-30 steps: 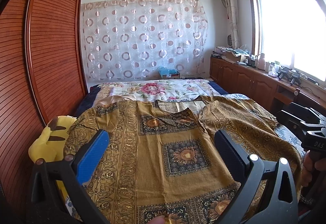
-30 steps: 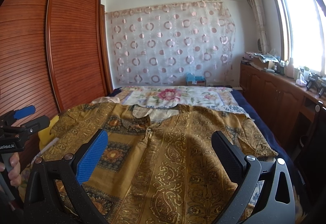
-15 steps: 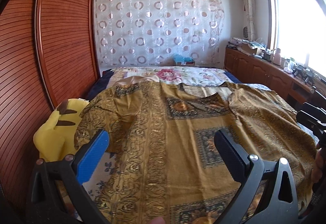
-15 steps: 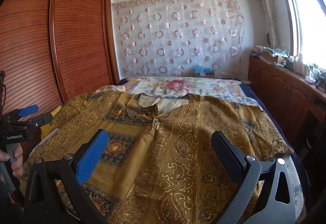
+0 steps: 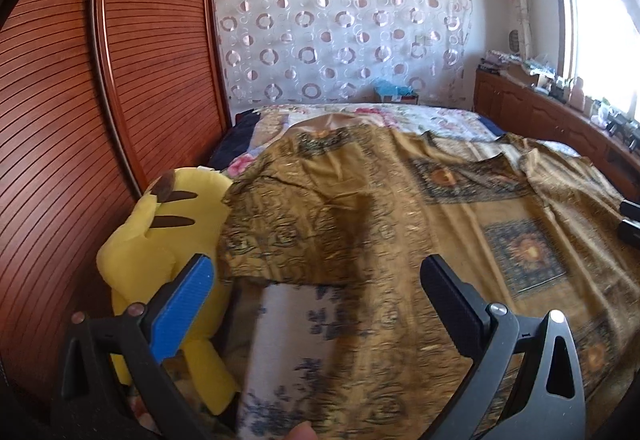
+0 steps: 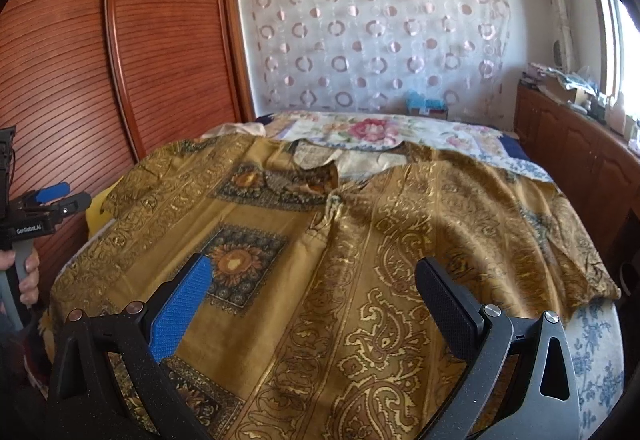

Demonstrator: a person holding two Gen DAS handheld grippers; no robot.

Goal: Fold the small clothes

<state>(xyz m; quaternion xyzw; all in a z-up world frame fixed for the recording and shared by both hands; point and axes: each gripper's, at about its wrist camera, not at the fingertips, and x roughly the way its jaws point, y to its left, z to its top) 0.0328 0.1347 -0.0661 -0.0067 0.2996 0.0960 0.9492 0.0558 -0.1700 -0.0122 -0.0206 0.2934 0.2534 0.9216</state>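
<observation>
A golden-brown patterned shirt [image 6: 256, 208] lies spread flat on the bed, collar towards the far end. My right gripper [image 6: 316, 304] hovers open over its right half, nothing between the fingers. In the left wrist view the shirt's left sleeve [image 5: 288, 236] ends just ahead of my left gripper [image 5: 320, 300], which is open and empty above the sleeve's hem. The right wrist view also shows the left gripper [image 6: 44, 208] at the left edge, held by a hand [image 6: 28, 272]. A sliver of the right gripper [image 5: 630, 224] shows at the left wrist view's right edge.
A yellow plush toy [image 5: 160, 240] sits between the bed and the wooden wardrobe doors [image 5: 100, 120] on the left. The white bedsheet with blue flowers [image 5: 296, 340] shows below the sleeve. A wooden cabinet [image 6: 580, 152] runs along the right under the window.
My left gripper has swung left, from over the shirt's middle to the left sleeve and the plush toy. The right gripper has shifted only slightly. Both stay open.
</observation>
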